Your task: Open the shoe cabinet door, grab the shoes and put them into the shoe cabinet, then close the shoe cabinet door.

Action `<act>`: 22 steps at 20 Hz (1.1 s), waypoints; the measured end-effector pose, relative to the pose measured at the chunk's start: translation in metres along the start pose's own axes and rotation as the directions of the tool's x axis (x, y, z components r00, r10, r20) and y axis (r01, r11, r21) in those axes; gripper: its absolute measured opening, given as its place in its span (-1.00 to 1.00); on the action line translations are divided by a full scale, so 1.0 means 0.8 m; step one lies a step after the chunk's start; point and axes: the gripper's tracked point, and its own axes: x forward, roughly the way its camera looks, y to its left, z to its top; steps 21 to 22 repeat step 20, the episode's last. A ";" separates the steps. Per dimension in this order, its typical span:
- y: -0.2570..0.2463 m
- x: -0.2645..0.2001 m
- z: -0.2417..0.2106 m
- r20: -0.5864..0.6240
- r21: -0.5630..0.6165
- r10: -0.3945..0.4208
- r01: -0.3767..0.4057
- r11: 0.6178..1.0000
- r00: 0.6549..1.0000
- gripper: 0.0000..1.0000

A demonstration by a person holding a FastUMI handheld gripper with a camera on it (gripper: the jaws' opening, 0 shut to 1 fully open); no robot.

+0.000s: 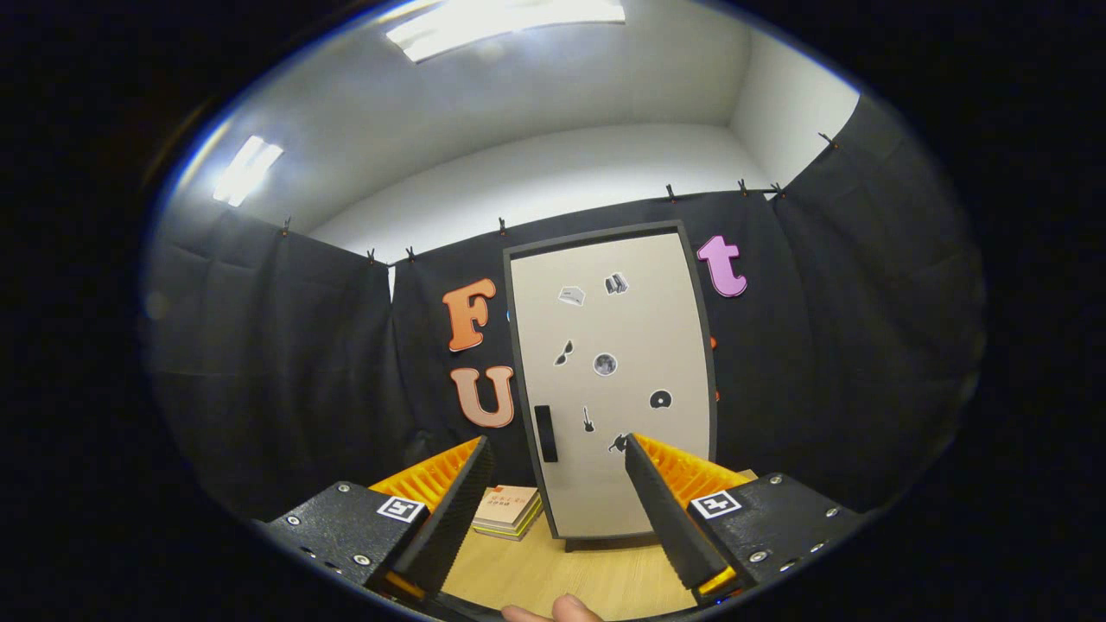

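My fingers point(557, 492) are spread wide with nothing between them, facing the closed shoe cabinet point(612, 380).

A fingertip point(566, 609) of the person holding the rig peeks in just below them, over the pale wooden bench point(553, 574). Past the left finger I see a small stack of books point(508, 511) lying beside the cabinet's foot. The cabinet stands upright at the far edge of the bench: dark frame, beige door shut, a black vertical handle point(545, 433) low on its left side, small dark stickers scattered across the panel.
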 end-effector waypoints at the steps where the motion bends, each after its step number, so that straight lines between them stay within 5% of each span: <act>1: 0.001 0.000 0.003 0.009 0.006 -0.009 0.009 1.000 1.000 0.92; 22: 0.013 0.010 -0.009 -0.001 -0.039 -0.095 0.095 0.995 0.996 0.92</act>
